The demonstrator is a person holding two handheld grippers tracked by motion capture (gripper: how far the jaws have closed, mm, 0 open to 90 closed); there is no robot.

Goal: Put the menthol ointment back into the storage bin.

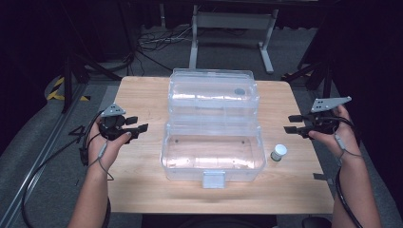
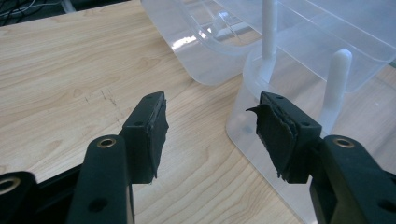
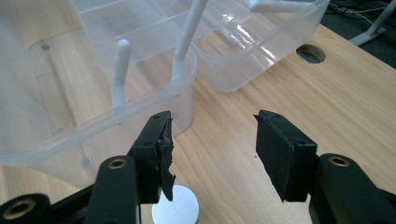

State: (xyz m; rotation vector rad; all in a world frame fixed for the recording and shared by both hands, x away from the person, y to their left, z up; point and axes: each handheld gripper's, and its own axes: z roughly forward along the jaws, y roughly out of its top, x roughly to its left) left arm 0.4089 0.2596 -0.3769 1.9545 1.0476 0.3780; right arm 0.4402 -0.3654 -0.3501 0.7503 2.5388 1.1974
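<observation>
Both my claws gape wide, nothing held. Small white-capped bottle (image 1: 278,152) stands on the table (image 1: 142,190) just right of the open clear box (image 1: 212,164). Right claw (image 1: 293,123): drop straight over the cap, pinch below it, stay off the box wall. Left claw (image 1: 135,124) idles.

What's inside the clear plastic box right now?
The clear plastic box looks empty: the wooden table shows through its floor. The small white-capped bottle stands outside, right of it. The raised tray hides nothing.
</observation>
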